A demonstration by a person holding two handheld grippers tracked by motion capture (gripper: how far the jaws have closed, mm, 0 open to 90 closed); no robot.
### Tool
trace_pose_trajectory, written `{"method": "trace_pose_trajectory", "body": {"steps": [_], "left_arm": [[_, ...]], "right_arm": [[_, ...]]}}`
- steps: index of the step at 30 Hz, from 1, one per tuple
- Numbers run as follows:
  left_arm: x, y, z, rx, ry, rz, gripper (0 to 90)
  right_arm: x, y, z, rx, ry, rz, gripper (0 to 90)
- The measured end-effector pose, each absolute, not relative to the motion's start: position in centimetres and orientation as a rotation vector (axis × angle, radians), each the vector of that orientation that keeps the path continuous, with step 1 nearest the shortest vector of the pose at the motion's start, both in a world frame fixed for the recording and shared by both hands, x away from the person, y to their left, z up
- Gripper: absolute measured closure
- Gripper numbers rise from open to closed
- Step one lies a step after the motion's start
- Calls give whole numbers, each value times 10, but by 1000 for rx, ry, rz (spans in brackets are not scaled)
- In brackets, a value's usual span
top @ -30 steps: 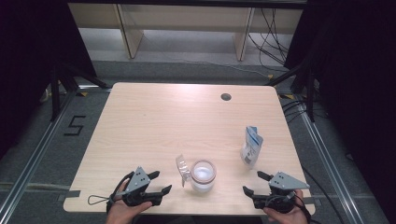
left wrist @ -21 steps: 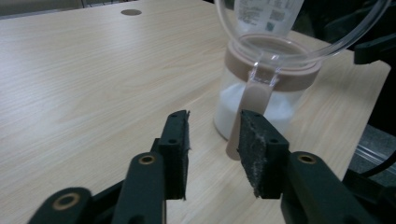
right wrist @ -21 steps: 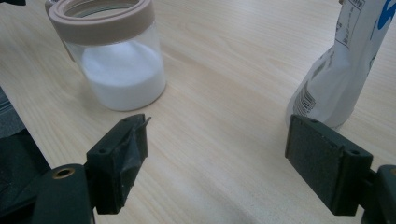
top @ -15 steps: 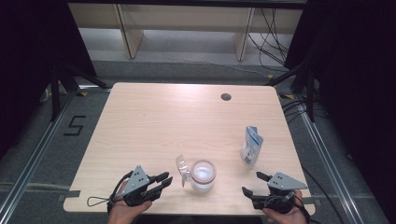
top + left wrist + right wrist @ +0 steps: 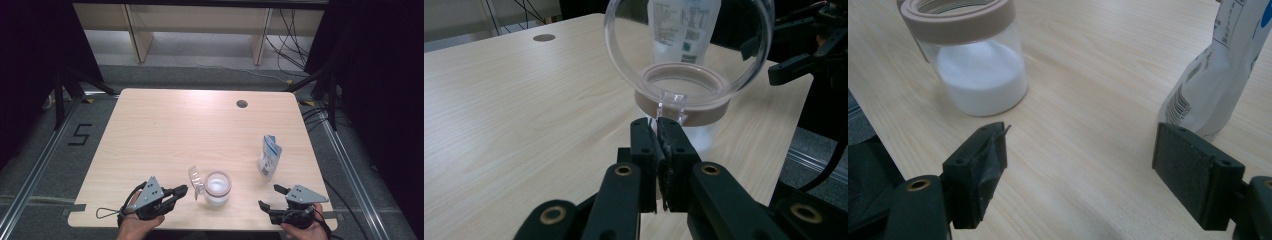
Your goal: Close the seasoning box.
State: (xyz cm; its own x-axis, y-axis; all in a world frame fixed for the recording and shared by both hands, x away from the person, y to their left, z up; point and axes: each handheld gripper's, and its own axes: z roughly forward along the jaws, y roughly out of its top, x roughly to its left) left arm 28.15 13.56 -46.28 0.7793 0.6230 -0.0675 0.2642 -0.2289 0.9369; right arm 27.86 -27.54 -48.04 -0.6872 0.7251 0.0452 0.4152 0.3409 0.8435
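A clear jar [image 5: 217, 188] with a tan rim, part full of white powder, stands near the table's front edge. Its clear round lid [image 5: 195, 177] is swung open and stands up on the jar's left side. My left gripper [image 5: 179, 191] is shut, its tips right at the lid's hinge tab [image 5: 670, 101] and just under the lid [image 5: 689, 45]. I cannot make out anything between the jaws. My right gripper [image 5: 271, 197] is open, low over the table, with the jar [image 5: 973, 60] ahead to its left and a white and blue pouch [image 5: 1218, 65] to its right.
The pouch [image 5: 269, 156] stands upright right of the jar. A round cable hole [image 5: 242, 104] lies at the table's far side. The table's front edge [image 5: 200, 226] runs just below both hands. Shelving and cables are on the floor beyond.
My left gripper has moved right and forward, up to the jar's lid hinge. The right gripper has barely shifted. Jar and pouch are where they were.
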Motion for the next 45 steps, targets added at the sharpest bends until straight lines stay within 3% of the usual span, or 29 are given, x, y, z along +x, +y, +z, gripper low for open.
{"method": "trace_pose_trajectory", "body": {"steps": [45], "left_arm": [[289,112,-451,1817,620,393,847]], "right_arm": [[277,-273,-480,1000,2268,1270,234]]}}
